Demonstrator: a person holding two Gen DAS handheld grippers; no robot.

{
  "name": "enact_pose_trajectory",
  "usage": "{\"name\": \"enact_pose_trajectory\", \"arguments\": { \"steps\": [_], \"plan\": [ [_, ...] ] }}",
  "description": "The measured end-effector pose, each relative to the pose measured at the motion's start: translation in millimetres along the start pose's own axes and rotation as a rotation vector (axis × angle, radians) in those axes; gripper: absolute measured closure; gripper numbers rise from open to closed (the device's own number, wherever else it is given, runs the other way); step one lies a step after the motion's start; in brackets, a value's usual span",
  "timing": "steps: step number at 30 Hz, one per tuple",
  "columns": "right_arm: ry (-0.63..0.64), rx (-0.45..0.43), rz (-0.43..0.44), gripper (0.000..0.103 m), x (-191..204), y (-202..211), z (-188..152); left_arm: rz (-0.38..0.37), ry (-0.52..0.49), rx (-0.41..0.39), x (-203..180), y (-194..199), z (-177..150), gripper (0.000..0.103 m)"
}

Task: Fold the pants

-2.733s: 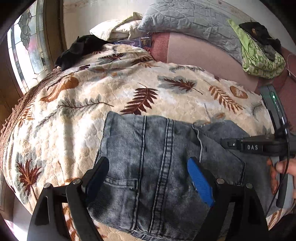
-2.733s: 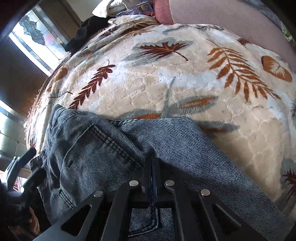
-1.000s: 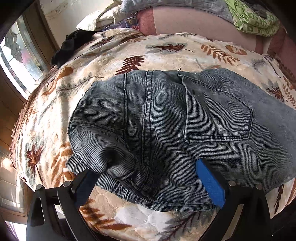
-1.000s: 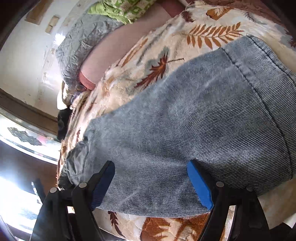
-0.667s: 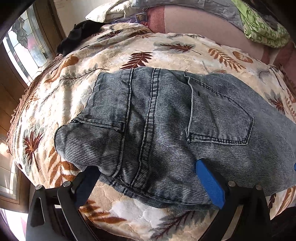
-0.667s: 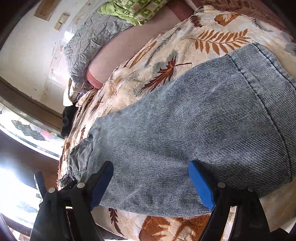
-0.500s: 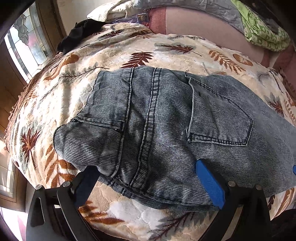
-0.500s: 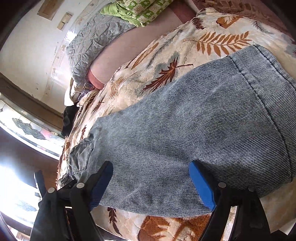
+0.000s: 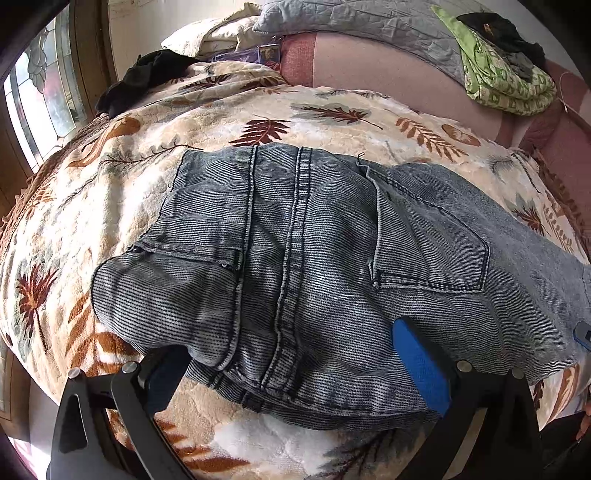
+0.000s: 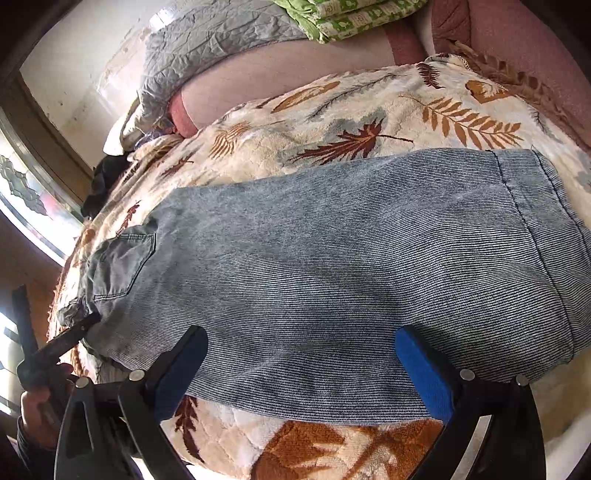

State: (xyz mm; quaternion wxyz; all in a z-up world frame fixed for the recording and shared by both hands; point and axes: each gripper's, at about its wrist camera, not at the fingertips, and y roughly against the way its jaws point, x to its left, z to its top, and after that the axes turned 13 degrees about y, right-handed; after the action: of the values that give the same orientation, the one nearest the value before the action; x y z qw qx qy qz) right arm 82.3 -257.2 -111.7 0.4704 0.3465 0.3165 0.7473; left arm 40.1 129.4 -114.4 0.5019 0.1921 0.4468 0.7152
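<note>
Grey-blue denim pants [image 9: 314,258] lie flat on a leaf-patterned blanket [image 9: 110,192]. The waist, centre seam and back pocket [image 9: 428,247] face up in the left wrist view. My left gripper [image 9: 291,365] hovers open over the near waist edge, its pads off the cloth. In the right wrist view the pants' leg [image 10: 351,258] stretches to a hem [image 10: 535,206] at the right. My right gripper [image 10: 303,365] is over the leg's near edge with its jaws opening. The denim lies below and between them, not pinched.
A black garment [image 9: 147,77] lies at the blanket's far left by a stained-glass window [image 9: 40,96]. A grey quilted pillow [image 9: 351,22] and a green patterned cloth [image 9: 506,77] rest on the pink backrest [image 9: 388,62]. A hand [image 10: 33,402] holds the left gripper.
The right gripper, earlier shut on the denim, has let go and spread its jaws wider while rolling. The pants were drawn out flat, and the left view has tilted slightly.
</note>
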Motion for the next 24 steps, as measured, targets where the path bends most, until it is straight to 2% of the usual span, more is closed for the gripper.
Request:
{"name": "enact_pose_trajectory", "arguments": {
  "steps": [4, 6, 8, 10, 13, 15, 18, 21, 24],
  "plan": [
    [-0.054, -0.144, 0.093, 0.001, -10.6, 26.9, -7.6, -0.002, 0.017, -0.045, -1.5, 9.3, -1.9, 0.0],
    [-0.108, -0.249, 0.118, 0.001, -24.4, 56.9, -12.3, -0.016, 0.014, -0.094, -5.8, 19.7, -3.5, 0.0],
    [-0.24, -0.366, 0.151, 0.001, -54.6, 90.2, -23.7, -0.012, -0.023, -0.144, -17.4, 28.5, -5.3, 0.0],
    [-0.421, -0.434, 0.173, 0.001, -96.7, 110.3, -48.3, -0.023, -0.064, -0.172, -32.7, 35.7, -5.8, 0.0],
    [-0.689, -0.423, 0.235, 0.001, -157.5, 110.9, -93.8, -0.032, -0.109, -0.197, -57.5, 43.0, -7.9, 0.0],
    [-0.776, -0.41, 0.291, 0.001, -179.5, 106.0, -112.8, -0.039, -0.126, -0.205, -71.7, 45.3, -9.4, 0.0],
    [-0.798, -0.4, 0.295, 0.001, -189.9, 103.4, -117.7, -0.095, -0.14, -0.184, -90.8, 47.0, -12.8, 0.0],
    [-0.804, -0.43, 0.335, 0.004, -194.9, 104.4, -109.9, -0.122, -0.193, -0.187, -112.5, 52.4, -20.6, 0.0],
    [-0.804, -0.39, 0.298, 0.009, -194.7, 96.9, -99.8, -0.164, -0.226, -0.192, -128.9, 60.2, -22.2, 0.0]
  ]
}}
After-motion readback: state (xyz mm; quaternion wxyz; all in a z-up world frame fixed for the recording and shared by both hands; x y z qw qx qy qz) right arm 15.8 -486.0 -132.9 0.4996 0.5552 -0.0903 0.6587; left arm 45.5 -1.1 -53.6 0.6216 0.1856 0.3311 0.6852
